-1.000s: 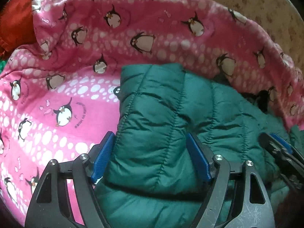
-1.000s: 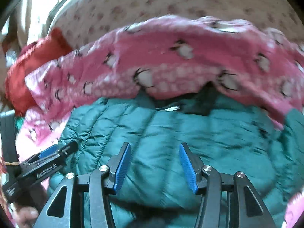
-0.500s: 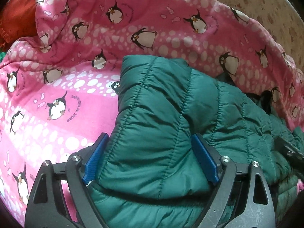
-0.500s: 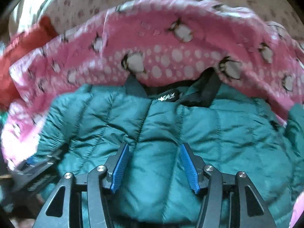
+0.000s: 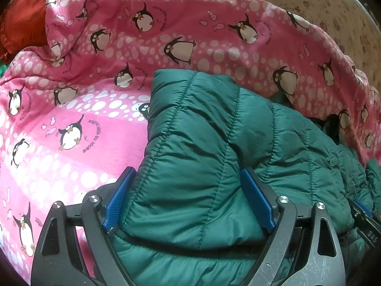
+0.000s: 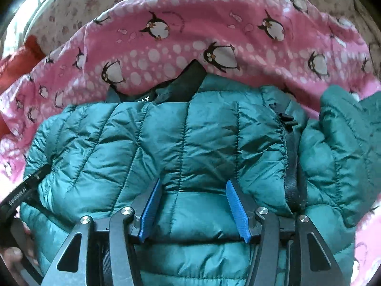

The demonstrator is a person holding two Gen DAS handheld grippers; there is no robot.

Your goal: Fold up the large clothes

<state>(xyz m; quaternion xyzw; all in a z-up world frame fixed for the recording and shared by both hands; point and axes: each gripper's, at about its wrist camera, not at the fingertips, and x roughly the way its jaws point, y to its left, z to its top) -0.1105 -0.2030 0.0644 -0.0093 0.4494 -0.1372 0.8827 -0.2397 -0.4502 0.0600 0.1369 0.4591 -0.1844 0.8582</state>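
Note:
A dark green quilted puffer jacket lies on a pink penguin-print sheet. My left gripper stands wide open, its blue pads on either side of a folded-over part of the jacket. In the right wrist view the jacket fills the middle, its black collar lining at the far edge and a zipper to the right. My right gripper is open with the jacket's lower fold bulging between its pads. The left gripper's tip shows at the left edge there.
A red cloth lies at the far left beyond the sheet. A beige flower-patterned cover lies behind the sheet. The jacket's sleeve is bunched at the right. The right gripper's tip shows at the right edge of the left wrist view.
Both grippers have pushed forward over the jacket, so it looms larger and more of it sits between the pads. The left gripper's pads stand a little wider apart.

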